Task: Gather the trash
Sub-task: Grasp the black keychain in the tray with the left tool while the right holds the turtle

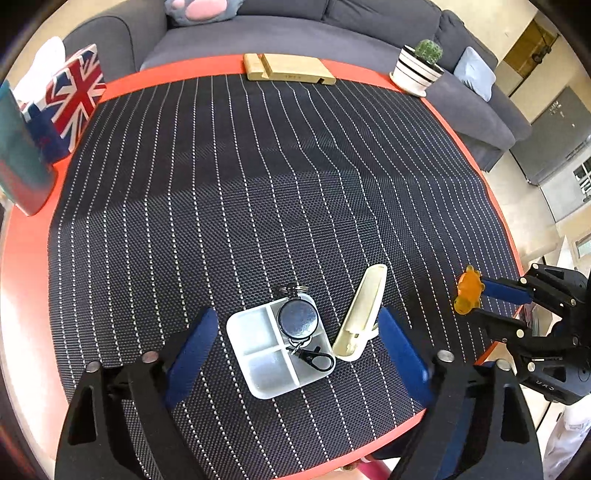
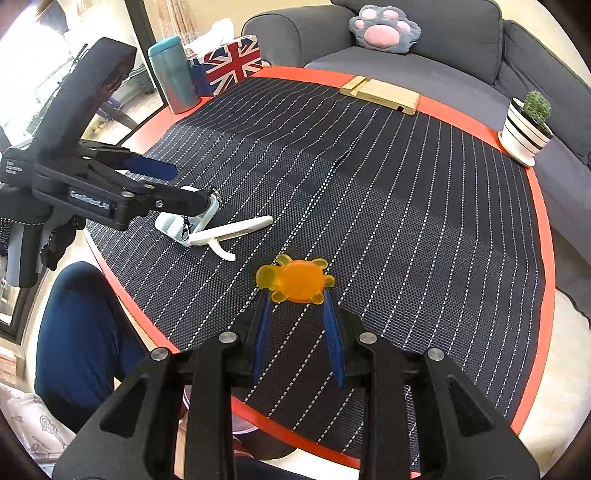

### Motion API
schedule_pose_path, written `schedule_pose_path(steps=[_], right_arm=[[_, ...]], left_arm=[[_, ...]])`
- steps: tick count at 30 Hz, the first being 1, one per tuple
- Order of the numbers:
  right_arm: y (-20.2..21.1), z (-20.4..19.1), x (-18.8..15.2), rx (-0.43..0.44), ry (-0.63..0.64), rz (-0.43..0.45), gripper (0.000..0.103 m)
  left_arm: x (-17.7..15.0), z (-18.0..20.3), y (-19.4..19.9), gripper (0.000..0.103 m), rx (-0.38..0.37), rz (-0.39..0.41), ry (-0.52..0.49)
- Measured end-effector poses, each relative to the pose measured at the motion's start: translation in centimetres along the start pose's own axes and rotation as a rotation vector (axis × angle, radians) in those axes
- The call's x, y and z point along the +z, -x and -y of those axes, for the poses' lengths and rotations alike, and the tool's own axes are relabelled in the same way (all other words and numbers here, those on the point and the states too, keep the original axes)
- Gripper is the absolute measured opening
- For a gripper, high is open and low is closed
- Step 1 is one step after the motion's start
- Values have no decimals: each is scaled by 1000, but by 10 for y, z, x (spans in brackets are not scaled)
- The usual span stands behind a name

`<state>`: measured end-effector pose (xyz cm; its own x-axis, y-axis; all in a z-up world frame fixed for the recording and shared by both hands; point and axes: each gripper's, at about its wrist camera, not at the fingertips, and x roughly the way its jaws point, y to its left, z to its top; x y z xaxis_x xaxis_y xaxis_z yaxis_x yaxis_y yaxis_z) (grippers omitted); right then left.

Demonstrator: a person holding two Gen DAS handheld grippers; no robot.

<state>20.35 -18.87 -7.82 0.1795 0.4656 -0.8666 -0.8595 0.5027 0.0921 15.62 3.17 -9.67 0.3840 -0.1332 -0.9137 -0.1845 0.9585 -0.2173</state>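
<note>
Union Jack tissue box, teal tumbler, wooden phone stand, potted cactus, paw cushion

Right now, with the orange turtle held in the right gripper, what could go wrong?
1. The right gripper pinches only the rear edge of the orange turtle, so it might slip out on the way.
2. The badge reel lies across the white divided tray, its clip over the rim; a nudge from the open left gripper could tip it out.
</note>
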Motion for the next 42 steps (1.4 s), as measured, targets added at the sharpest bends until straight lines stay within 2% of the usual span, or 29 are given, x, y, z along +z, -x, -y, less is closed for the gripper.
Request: schedule_pose_path(steps=[3,7,9,12,17,20,42], right_arm=[[0,1,-1,1,-1,-1,27],[-1,1,-1,3,-4,0,27],[-1,2,-1,4,-3,0,27],[-1,2,-1,6,-4,1,27],[-3,1,0,5,-4,-1,27],[-3,0,0,6,-3,-1,27],[7,-5,3,2,-3,36,27]], left_arm=[[1,0,-2,72,-1,-11,2],[1,0,-4,66,-3,-19,4],[1,0,-5,58,-1,-26,3],[1,1,-7,54,-1,-31,1],[2,3,-9,35,2,-34,-10],[2,3,-9,28,6,-33,-15],[-4,6,19,24,-16,62,-62]])
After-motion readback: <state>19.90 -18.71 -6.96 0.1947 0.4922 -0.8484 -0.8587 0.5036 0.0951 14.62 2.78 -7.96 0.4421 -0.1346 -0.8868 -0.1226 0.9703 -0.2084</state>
